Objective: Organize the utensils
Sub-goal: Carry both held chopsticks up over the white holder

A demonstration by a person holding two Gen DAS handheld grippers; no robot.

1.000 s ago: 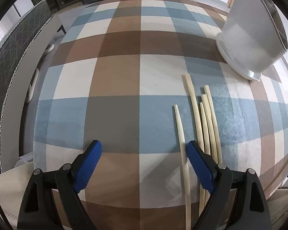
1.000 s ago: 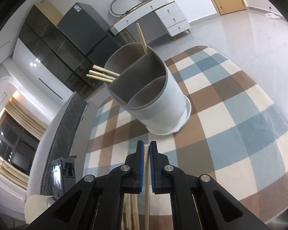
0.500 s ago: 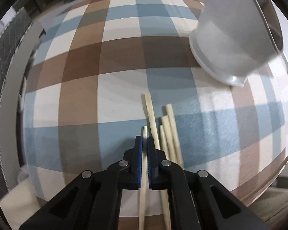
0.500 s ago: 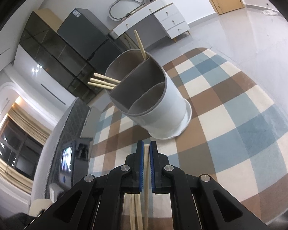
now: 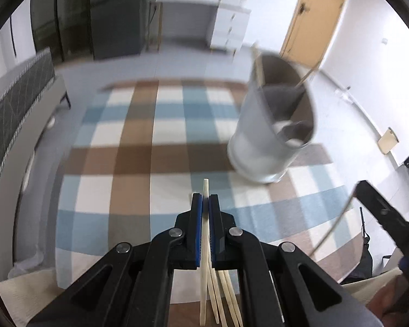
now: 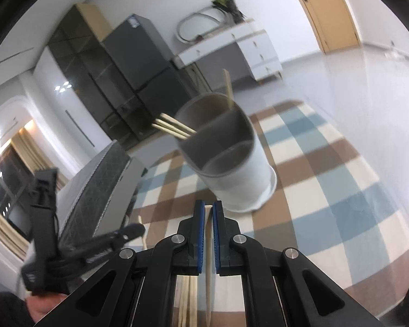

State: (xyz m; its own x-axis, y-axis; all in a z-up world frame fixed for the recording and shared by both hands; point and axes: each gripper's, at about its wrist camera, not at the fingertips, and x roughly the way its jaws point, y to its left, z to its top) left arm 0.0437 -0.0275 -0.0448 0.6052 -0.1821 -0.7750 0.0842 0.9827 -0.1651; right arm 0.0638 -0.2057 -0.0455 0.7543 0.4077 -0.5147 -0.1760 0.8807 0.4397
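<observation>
The checked cloth [image 5: 139,163] covers my worktop, brown, blue and cream squares, and on it stands the grey holder [image 6: 231,163], a round tub split by dividers, upright in its shallow white dish. Its far compartment already carries chopsticks: one standing nearly straight, several leaning out over the rim toward the left of the right wrist view (the nearer pockets look empty from here).

Both of my tools are loaded. My left hand-held gripper [image 5: 205,207] is pressed together on one pale chopstick [image 5: 205,190], whose tip pokes just past the blue pads, with the holder ahead and to the right of it. My right hand-held gripper [image 6: 208,215] pinches a second chopstick [image 6: 209,245], tip barely beyond the pads, and the holder sits dead ahead of it, near.

The loose chopsticks [image 5: 223,294] lie on the cloth beneath the left tool, bunched close, waiting.

The step, as I judge it, is carrying and dropping. To do it well I should tip each stick more upright, bring it over that far compartment with its fellows, lower it past the rim before I let go, and go one tool at a time so they don't collide over the tub.
</observation>
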